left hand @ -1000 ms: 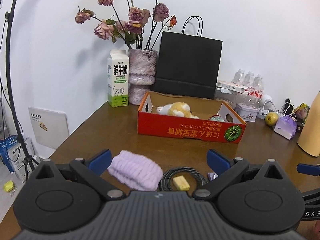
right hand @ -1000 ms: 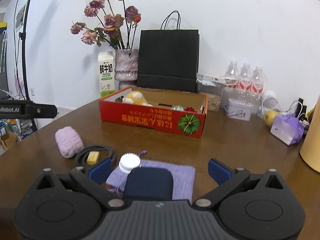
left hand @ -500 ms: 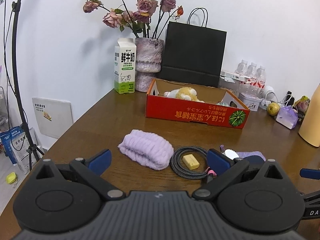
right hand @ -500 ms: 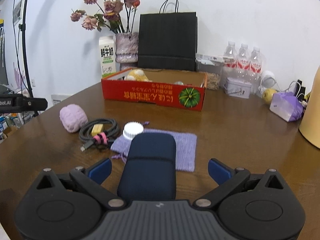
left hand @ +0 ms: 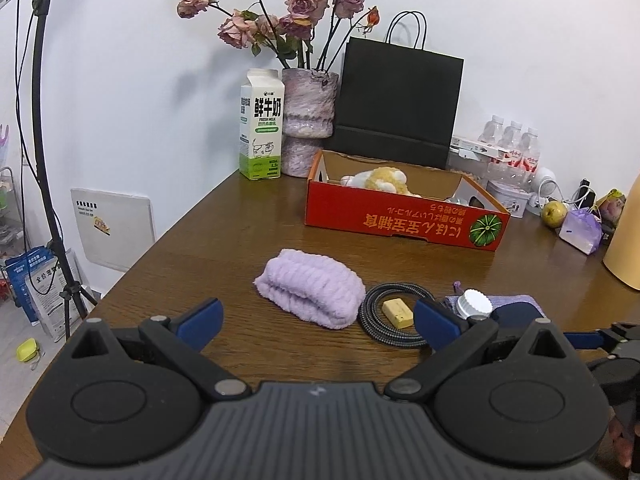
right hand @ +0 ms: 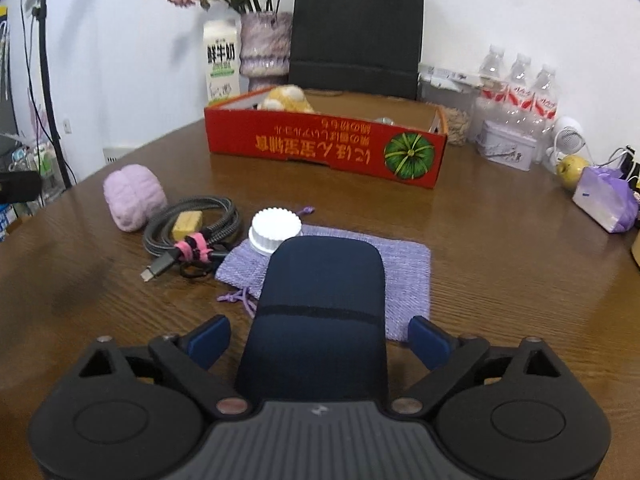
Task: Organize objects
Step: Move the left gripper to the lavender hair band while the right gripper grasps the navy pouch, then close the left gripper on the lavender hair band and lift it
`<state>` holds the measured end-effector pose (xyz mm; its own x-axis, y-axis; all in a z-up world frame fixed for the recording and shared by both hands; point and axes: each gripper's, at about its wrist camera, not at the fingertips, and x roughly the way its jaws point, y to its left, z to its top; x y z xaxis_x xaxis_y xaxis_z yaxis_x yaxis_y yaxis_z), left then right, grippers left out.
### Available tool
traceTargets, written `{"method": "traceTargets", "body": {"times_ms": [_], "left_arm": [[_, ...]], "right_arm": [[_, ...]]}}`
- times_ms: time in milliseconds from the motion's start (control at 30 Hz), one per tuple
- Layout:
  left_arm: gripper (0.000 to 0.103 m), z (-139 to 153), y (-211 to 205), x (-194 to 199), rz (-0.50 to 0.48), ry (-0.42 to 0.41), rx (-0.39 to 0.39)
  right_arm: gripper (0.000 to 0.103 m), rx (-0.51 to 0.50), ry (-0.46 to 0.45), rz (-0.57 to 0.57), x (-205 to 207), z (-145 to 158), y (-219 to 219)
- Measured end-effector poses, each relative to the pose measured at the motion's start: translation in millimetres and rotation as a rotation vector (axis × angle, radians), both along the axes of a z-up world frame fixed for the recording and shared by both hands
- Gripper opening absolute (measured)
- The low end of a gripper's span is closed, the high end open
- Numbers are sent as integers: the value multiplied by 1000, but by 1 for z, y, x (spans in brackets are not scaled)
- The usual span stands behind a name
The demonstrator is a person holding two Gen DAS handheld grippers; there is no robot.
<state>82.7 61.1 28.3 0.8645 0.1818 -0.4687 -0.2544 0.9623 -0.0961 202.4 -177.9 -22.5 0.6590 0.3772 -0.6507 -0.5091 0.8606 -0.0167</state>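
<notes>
A fluffy lilac cloth lies on the brown table. To its right are a coiled grey cable with a yellow block inside, a white ridged cap, a lilac woven pouch and a navy case. A red cardboard box with a plush toy stands behind. My left gripper is open and empty, in front of the cloth. My right gripper is open, its fingers either side of the navy case.
At the back stand a milk carton, a vase of dried roses, a black paper bag, water bottles, a tin, a pear and a purple bag. A light stand rises left of the table.
Both grippers have drawn back from the table's far side and risen. The cloth, cable and navy case now show more fully. Both grippers stay open.
</notes>
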Motion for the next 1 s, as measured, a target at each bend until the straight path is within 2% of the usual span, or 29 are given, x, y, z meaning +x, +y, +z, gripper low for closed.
{"method": "traceTargets", "body": {"times_ms": [167, 300, 367, 533, 867, 1000], "left_arm": [[103, -2, 4, 3, 6, 8, -3], [103, -4, 4, 6, 6, 15, -4], [103, -5, 3, 7, 1, 17, -4], [103, -8, 2, 9, 0, 21, -4], [103, -18, 11, 17, 10, 39, 1], [103, -19, 14, 23, 3, 51, 24]], "right_arm": [[86, 27, 13, -16, 10, -5, -1], [84, 36, -11, -9, 6, -7, -1], [74, 46, -28, 7, 4, -7, -2], [65, 38, -84, -4, -3, -3, -1], [63, 98, -256, -61, -25, 10, -14], [63, 99, -270, -69, -27, 12, -15]]}}
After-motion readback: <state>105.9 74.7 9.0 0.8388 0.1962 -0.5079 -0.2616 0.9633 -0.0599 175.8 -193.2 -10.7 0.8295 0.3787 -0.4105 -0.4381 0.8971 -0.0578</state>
